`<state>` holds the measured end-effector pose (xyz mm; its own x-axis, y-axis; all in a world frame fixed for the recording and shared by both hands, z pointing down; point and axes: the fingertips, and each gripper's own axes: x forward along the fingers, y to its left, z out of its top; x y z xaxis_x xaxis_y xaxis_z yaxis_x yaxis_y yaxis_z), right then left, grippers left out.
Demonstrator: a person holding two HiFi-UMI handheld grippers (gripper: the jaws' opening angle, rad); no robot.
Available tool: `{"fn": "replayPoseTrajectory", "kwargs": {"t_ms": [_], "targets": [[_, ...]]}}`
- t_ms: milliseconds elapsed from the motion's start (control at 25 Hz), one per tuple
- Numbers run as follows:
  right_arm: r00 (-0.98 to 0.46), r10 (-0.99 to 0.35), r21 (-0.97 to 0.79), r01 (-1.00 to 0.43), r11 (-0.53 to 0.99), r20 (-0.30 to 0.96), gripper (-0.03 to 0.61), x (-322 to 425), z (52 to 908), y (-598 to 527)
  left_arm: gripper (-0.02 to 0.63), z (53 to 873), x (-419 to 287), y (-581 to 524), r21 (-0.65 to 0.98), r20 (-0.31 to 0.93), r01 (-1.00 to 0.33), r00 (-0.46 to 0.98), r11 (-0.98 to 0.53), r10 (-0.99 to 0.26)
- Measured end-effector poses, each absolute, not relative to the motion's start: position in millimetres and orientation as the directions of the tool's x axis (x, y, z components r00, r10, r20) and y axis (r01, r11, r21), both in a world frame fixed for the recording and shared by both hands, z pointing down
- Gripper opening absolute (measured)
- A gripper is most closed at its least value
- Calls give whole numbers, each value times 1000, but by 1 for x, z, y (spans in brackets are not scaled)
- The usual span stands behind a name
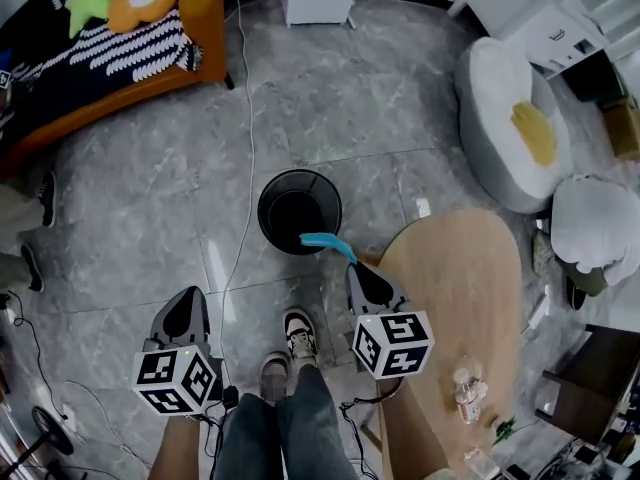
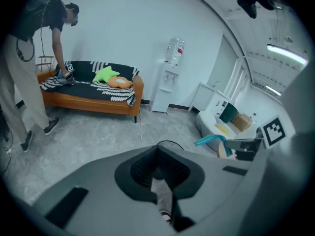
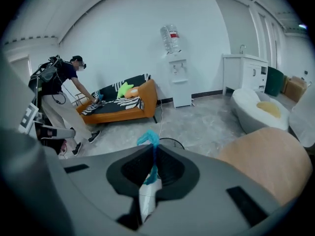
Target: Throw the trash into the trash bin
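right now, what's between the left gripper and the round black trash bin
Only grey tiled floor, crossed by a thin white cable, lies between the left gripper and the round black trash bin. The head view shows it.

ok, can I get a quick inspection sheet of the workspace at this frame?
Surface: grey tiled floor; wooden table at right.
Job's things: black trash bin upright on the floor; blue strip of trash held at the bin's near rim.
Clutter: plastic bottle on the table.
Grippers: right gripper shut on the strip; left gripper shut, empty.
Cables: white cable runs along the floor past the bin; dark cables lower left.
Surroundings: orange sofa, white beanbag, another person by the sofa.
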<state>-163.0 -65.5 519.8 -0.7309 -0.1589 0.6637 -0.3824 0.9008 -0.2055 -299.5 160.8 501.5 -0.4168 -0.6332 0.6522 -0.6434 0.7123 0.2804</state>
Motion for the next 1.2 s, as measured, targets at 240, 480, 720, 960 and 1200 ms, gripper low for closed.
{"fn": "replayPoseTrajectory", "kwargs": {"t_ms": [240,480,720,960,1200], "targets": [[-677,-120,-201,-376,905,726,21,-215,578,-88,-8,530,-337,159,290,663,-570,-461,769,-590],[-616,-66,-205,-359,911,785,21,-256,648,-95,-8,585,-360,162,283,700,-506,-471,814,-537],[-571,-46,-196,-354,914,819,21,-276,712,-99,-8,647,-360,163,332,731,-415,-455,847,-509],[-535,-37,-156,-312,937,844,21,-280,749,-95,-8,679,-358,171,320,761,-384,-441,866,-476],[-534,-4,-183,-297,937,845,166,-287,757,-93,-8,677,-366,167,312,768,-390,-433,866,-471]]}}
